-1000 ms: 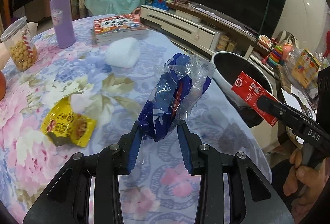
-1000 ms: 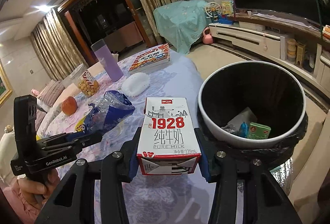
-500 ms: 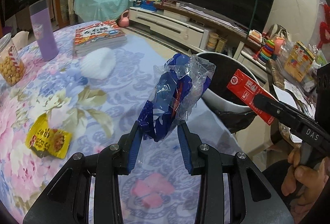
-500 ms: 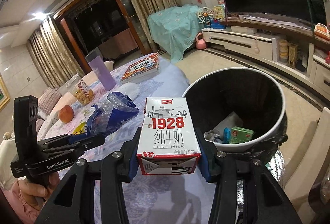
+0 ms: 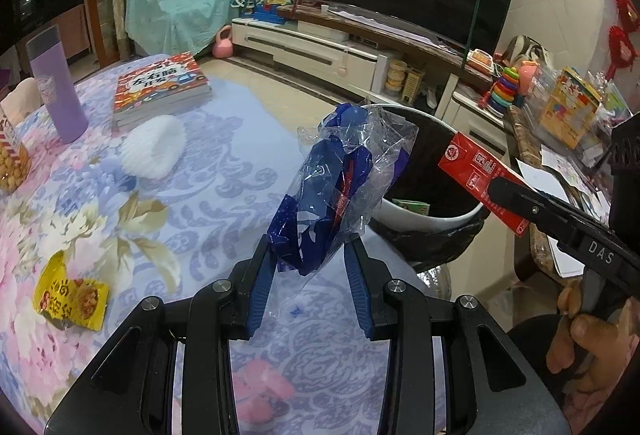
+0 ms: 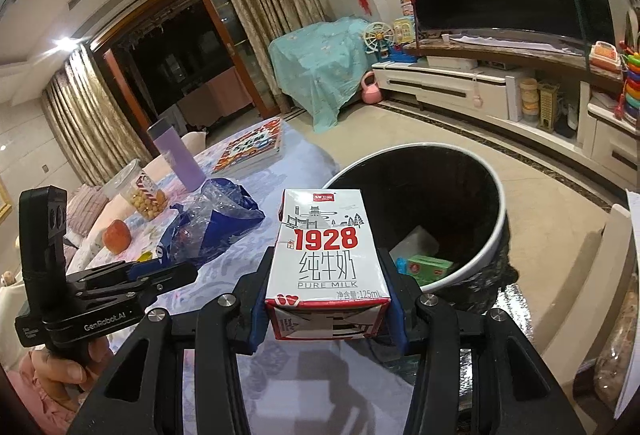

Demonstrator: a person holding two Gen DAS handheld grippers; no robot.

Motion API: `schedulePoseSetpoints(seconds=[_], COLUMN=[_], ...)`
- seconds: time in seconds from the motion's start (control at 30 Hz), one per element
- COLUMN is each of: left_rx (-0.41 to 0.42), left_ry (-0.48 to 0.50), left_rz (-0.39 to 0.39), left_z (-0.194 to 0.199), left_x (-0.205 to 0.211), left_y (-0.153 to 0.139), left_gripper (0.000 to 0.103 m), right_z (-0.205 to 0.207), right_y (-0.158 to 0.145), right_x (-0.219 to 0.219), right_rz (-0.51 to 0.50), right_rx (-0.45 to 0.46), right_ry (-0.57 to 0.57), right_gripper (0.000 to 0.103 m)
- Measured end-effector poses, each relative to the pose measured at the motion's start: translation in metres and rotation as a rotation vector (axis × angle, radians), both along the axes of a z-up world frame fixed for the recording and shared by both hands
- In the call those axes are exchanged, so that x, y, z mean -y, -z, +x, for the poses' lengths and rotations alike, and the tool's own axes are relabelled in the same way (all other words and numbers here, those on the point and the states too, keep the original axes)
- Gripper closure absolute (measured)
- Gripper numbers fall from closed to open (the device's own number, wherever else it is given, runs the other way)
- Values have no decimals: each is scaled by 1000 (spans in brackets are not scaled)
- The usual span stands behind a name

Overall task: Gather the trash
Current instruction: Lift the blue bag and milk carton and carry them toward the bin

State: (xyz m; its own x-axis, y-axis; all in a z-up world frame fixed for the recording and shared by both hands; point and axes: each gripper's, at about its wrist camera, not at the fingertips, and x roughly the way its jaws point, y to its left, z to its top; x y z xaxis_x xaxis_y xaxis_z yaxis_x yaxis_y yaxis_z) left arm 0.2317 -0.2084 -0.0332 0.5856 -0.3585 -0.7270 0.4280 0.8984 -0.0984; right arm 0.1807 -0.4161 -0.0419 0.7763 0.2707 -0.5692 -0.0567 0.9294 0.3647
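My left gripper [image 5: 310, 255] is shut on a crumpled blue and clear plastic wrapper [image 5: 344, 187], held above the table edge beside the trash bin [image 5: 420, 219]. My right gripper [image 6: 326, 275] is shut on a white and red "1928" milk carton [image 6: 326, 255], just short of the white-rimmed bin [image 6: 494, 235], which holds a green carton and other scraps. In the left wrist view the milk carton [image 5: 476, 171] hangs over the bin's right rim. In the right wrist view the wrapper [image 6: 216, 231] and left gripper [image 6: 188, 271] sit at left.
A yellow snack packet [image 5: 70, 293] and a white paper cup liner [image 5: 154, 145] lie on the floral tablecloth [image 5: 224, 171]. A purple bottle [image 5: 56, 83], a book [image 5: 160, 85] and a snack jar [image 6: 144, 191] stand farther back. A chair [image 6: 612, 235] is right of the bin.
Both grippers have carried their loads toward the bin, which now looks nearer and larger in both views. The table items have slid left in the left wrist view. Neither grip has changed.
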Motion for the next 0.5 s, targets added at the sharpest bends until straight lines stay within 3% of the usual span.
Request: schedulePoseSetpoints(seconds=[0.5], left_rx=[-1], left_ry=[34], left_rz=[29], left_z=[12], left_x=[28], left_y=[-2], left_gripper=[69], right_z=[8], right_y=[-1], right_x=[29], right_rz=[-9], right_rx=[-5], right_ry=[44], right_gripper=[55])
